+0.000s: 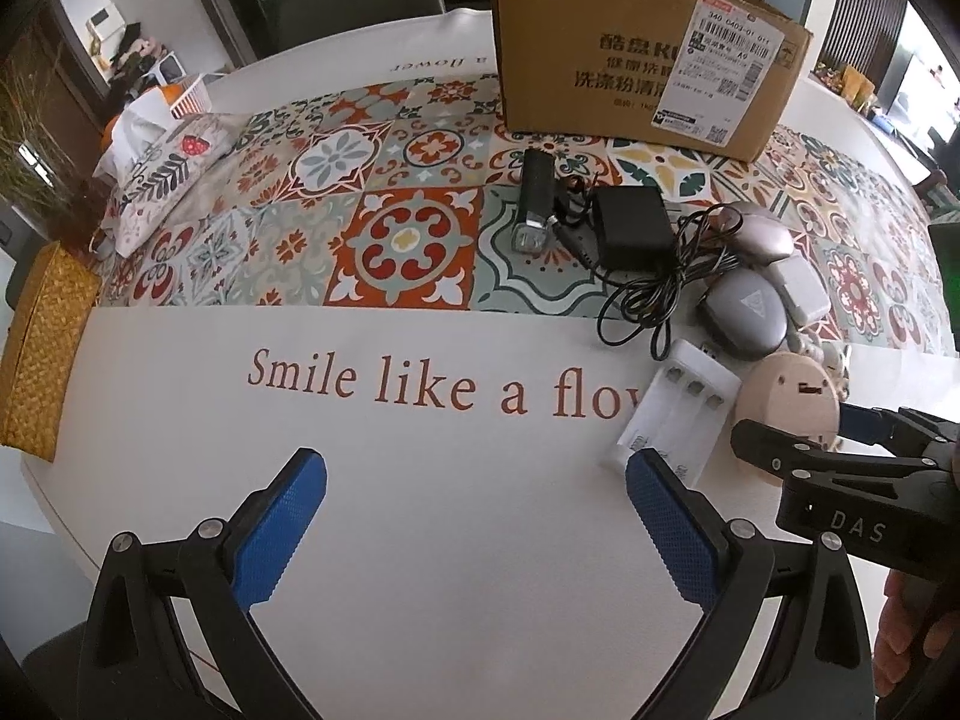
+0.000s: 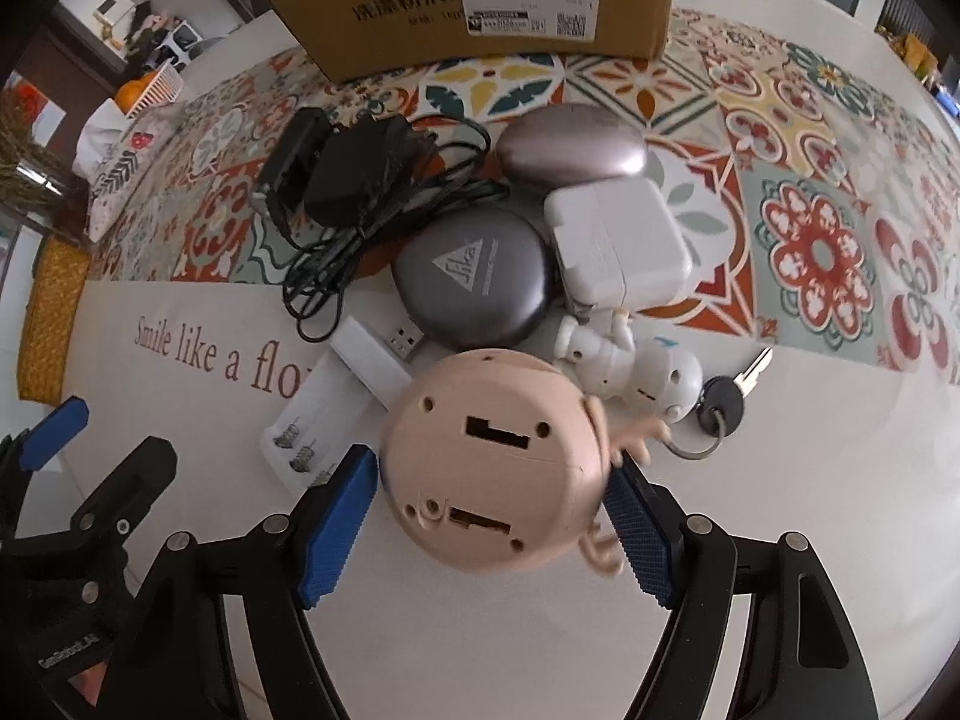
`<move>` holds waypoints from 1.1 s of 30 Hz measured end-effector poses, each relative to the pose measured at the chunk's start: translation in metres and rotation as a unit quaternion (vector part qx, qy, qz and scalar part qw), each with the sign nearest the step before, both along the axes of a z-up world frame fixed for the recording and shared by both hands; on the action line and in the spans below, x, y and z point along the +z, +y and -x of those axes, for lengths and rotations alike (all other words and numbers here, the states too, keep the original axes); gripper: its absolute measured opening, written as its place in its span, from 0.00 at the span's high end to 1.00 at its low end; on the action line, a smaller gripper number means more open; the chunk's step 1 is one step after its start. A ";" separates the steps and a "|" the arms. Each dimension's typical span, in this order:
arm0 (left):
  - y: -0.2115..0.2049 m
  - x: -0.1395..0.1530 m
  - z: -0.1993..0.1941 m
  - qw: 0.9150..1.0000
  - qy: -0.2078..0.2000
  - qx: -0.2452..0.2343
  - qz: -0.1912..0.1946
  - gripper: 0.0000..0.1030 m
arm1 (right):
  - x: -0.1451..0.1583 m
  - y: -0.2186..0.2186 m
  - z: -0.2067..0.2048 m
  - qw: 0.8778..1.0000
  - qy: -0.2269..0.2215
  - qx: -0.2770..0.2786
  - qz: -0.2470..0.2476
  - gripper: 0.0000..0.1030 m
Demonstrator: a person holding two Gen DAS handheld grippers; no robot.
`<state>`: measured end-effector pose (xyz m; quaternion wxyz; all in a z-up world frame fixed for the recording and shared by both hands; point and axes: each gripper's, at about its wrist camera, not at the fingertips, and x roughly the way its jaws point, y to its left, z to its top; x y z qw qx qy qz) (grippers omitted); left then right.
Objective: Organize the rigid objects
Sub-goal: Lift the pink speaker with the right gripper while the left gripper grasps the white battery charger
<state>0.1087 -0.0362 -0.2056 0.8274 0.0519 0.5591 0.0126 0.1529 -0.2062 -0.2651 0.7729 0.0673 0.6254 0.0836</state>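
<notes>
A round beige plastic toy [image 2: 489, 459] with slots in its underside sits between the blue pads of my right gripper [image 2: 492, 531], which is shut on it; it also shows in the left wrist view [image 1: 792, 402]. Behind it lies a pile: white battery charger [image 1: 675, 420], grey round case [image 2: 474, 276], silver oval case [image 2: 570, 141], white plug adapter [image 2: 618, 243], white robot figure [image 2: 630, 363], key [image 2: 729, 399], black adapter with cable [image 1: 630, 225], black flashlight [image 1: 534, 198]. My left gripper [image 1: 477, 525] is open and empty over the white tablecloth.
A cardboard box [image 1: 636, 60] stands at the back on the patterned tablecloth [image 1: 396, 234]. A tissue cover [image 1: 162, 174] and a woven yellow box [image 1: 42, 354] lie at the left. The table edge curves at the left and right.
</notes>
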 end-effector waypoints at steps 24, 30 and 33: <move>-0.045 0.004 0.009 0.984 -0.043 -0.173 0.017 0.07 | 0.036 -0.036 0.056 0.995 -0.044 -0.090 0.026 0.30; -0.062 -0.010 0.007 0.971 -0.047 -0.231 0.034 0.14 | 0.029 -0.044 0.069 0.992 -0.034 -0.117 0.040 0.30; -0.068 -0.020 0.006 0.967 -0.039 -0.249 0.036 0.22 | 0.022 -0.045 0.072 0.991 -0.026 -0.125 0.044 0.30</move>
